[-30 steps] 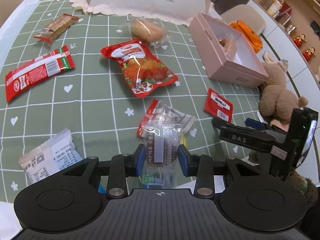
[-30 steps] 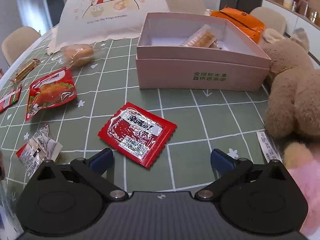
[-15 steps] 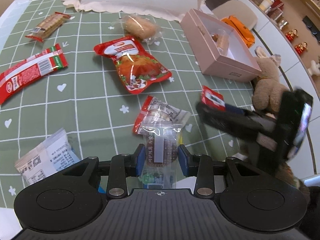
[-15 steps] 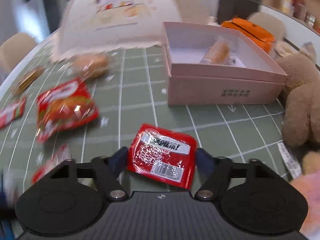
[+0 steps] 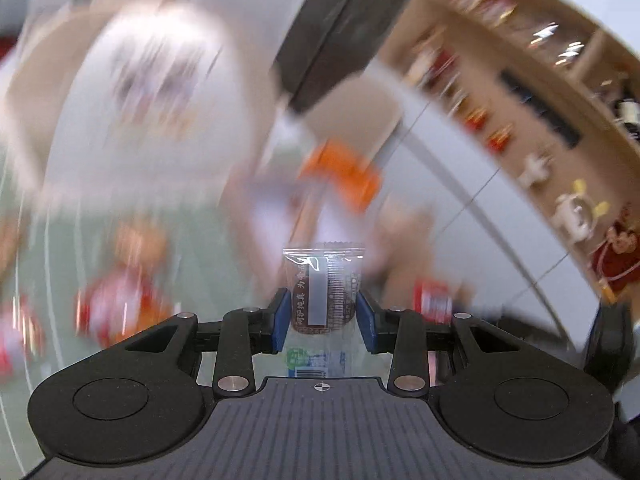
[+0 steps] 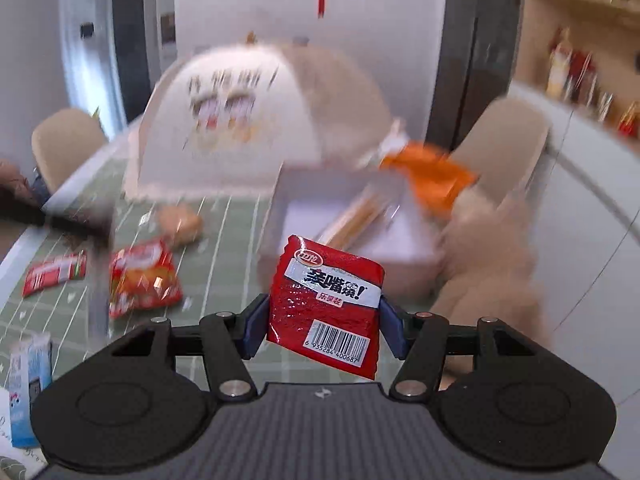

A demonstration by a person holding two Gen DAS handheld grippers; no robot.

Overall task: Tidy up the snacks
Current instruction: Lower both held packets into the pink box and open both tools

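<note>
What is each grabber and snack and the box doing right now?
left gripper: shut on the clear-wrapped snack.
clear-wrapped snack: held upright, in the air.
right gripper: shut on the red packet.
red packet: held up, tilted.
pink box: open, one wrapped snack inside.

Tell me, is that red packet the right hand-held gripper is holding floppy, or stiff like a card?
Probably floppy. The red packet is thin crinkled foil, pinched at its sides by the right hand-held gripper, and its bottom corner hangs tilted. It looks flat and light, so it likely won't roll. The shiny film may be slippery, so it could slide if squeezed loosely.
</note>
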